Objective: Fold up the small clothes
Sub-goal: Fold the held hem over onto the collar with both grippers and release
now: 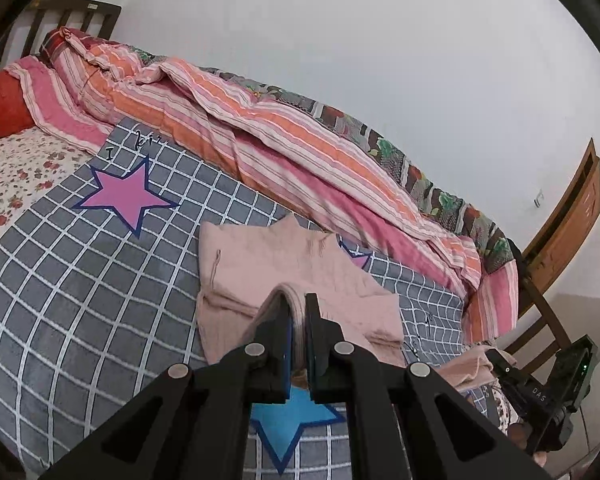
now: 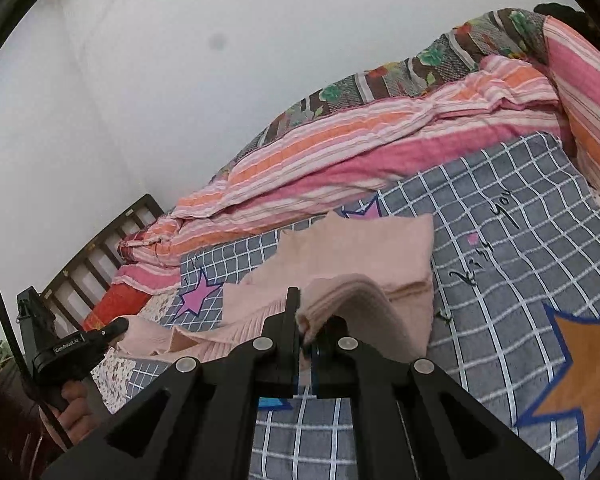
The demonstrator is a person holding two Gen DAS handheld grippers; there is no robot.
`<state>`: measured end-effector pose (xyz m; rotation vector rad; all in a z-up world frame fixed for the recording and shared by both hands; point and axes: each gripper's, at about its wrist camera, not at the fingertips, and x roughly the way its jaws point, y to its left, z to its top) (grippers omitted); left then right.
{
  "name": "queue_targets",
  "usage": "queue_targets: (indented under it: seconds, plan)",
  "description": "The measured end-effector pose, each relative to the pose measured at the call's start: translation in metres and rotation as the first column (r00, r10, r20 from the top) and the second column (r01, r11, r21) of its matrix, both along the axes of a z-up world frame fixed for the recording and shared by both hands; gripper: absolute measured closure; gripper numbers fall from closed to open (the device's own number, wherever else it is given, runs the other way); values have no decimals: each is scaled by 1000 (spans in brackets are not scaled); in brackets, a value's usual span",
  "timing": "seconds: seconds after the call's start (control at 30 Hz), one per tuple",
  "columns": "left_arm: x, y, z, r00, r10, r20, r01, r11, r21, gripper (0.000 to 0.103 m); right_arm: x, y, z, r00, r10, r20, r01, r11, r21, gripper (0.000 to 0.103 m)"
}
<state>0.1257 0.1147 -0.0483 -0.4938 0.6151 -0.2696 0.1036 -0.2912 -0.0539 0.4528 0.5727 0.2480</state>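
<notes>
Both hand-held grippers are clamped on the near hem of the pale pink knit garment (image 1: 284,276): left hand-held gripper (image 1: 298,308), right hand-held gripper (image 2: 306,320). I'd say its length runs away from me across the grey checked bed blanket (image 1: 80,280), so the fold goes forward.

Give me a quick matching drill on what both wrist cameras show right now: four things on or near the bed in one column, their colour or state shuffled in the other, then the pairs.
Things:
1. small garment
2. left gripper
3. star nearest the floral sheet
4. rolled quilt

Colour or state:
A. pink and orange stripes, lying along the wall side
B. pale pink, lying on the grey checked blanket
C. purple with a dark blue outline
D. shut on a fold of cloth

Pairs: 1-B, 2-D, 3-C, 4-A
</notes>
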Motion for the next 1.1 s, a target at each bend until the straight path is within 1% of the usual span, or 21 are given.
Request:
queue_targets:
  seconds: [0.23, 0.33, 0.43, 0.63, 0.77, 0.83, 0.93, 1.1]
  plan:
    - [26, -4, -2, 1000, 27, -5, -27, 1000, 13, 97, 27, -5, 0, 1000, -15, 7, 15, 1000, 20, 99]
    - [42, -8, -3, 999, 33, -8, -32, 999, 15, 97, 39, -6, 0, 1000, -27, 5, 27, 999, 26, 99]
    - [61, -13, -6, 999, 43, -12, -42, 999, 34, 97, 55, -5, -4, 1000, -28, -3, 28, 999, 17, 99]
    - [102, -15, -20, 997, 62, -43, -60, 997, 41, 97, 93, -5, -20, 999, -34, -35, 34, 999, 8, 99]
    - [136, -16, -35, 995, 75, -69, -72, 996, 49, 97, 126, -7, -35, 998, -30, -62, 31, 999, 9, 99]
    - [149, -16, -43, 993, 80, -81, -76, 996, 51, 97, 141, -4, -41, 997, -24, -75, 24, 1000, -5, 99]
    - [174, -18, -57, 991, 90, -99, -84, 995, 60, 97, 166, 2, -52, 995, -20, -94, 15, 999, -50, 99]
    - [206, -24, -75, 988, 88, -127, -79, 994, 76, 97, 199, 8, -67, 992, -34, -125, 20, 994, -110, 99]
